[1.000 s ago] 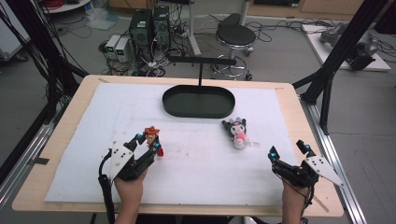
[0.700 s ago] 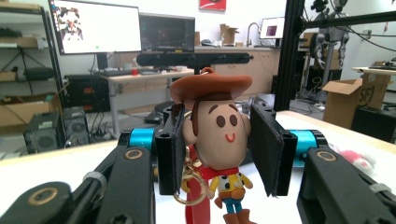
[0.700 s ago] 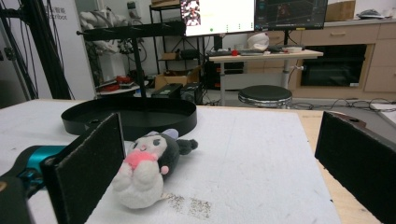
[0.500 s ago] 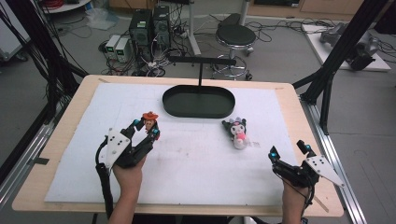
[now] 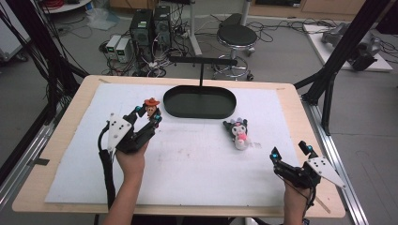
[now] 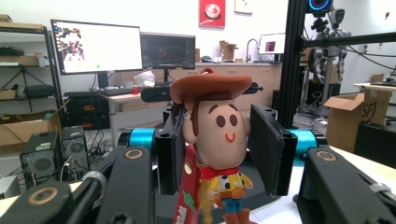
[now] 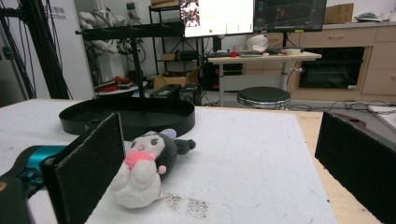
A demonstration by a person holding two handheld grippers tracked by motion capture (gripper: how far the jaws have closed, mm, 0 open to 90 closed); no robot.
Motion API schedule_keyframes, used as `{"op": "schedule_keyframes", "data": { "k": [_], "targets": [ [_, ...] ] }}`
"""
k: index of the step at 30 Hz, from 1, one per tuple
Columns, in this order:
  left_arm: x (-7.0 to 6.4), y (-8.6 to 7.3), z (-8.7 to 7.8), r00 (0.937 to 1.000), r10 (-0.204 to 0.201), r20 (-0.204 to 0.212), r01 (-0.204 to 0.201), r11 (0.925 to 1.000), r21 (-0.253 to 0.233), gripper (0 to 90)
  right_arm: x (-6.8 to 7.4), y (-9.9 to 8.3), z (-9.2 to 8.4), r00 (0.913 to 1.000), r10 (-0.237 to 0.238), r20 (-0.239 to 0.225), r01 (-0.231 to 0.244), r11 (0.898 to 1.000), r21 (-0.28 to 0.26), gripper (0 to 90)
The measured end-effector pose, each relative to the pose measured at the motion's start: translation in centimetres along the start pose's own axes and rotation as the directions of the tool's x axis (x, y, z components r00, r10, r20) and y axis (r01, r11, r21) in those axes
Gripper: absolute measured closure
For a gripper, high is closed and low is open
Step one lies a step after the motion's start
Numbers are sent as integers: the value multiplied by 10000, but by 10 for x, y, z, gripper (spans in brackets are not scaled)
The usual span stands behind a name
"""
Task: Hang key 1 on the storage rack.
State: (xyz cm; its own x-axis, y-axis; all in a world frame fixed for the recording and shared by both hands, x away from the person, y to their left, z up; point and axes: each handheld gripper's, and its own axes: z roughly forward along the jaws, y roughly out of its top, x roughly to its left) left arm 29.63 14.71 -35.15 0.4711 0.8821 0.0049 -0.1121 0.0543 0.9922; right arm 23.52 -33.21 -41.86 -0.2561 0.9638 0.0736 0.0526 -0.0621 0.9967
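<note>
A small cowboy figure point(image 5: 151, 107) with a brown hat hangs above the white mat, held upright in my left gripper point(image 5: 149, 113), which is shut on it. In the left gripper view the cowboy figure point(image 6: 219, 140) sits between the two black pads point(image 6: 267, 149), which press on its head. A black-and-white plush point(image 5: 238, 132) with a pink patch lies on the mat right of centre. My right gripper point(image 5: 290, 153) rests open near the front right corner, apart from the plush. In the right gripper view the plush point(image 7: 144, 170) lies ahead, between the wide jaws.
A black oval tray point(image 5: 199, 102) with an upright T-shaped stand point(image 5: 202, 63) sits at the back middle of the table. The white mat point(image 5: 187, 164) covers most of the wooden tabletop. A stool and computer boxes stand on the floor beyond.
My left gripper has risen and moved away from the front edge toward the black tray, carrying the cowboy figure. The right gripper and the plush have stayed put.
</note>
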Motion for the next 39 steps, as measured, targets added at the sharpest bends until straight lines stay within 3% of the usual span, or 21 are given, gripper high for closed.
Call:
{"op": "schedule_keyframes", "data": {
  "k": [22,24,39],
  "targets": [
    [10,15,53,9994,143,326,-136,9997,-212,570,-2,-1,0,9999,60,94,-60,10000,45,8],
    [12,15,59,9991,-99,406,105,9998,-163,570,-2,-1,0,10000,8,96,-8,10000,40,8],
    [22,23,98,9982,183,563,-189,9998,112,570,-2,-3,1,10000,43,84,-44,9999,92,8]
  ]
}}
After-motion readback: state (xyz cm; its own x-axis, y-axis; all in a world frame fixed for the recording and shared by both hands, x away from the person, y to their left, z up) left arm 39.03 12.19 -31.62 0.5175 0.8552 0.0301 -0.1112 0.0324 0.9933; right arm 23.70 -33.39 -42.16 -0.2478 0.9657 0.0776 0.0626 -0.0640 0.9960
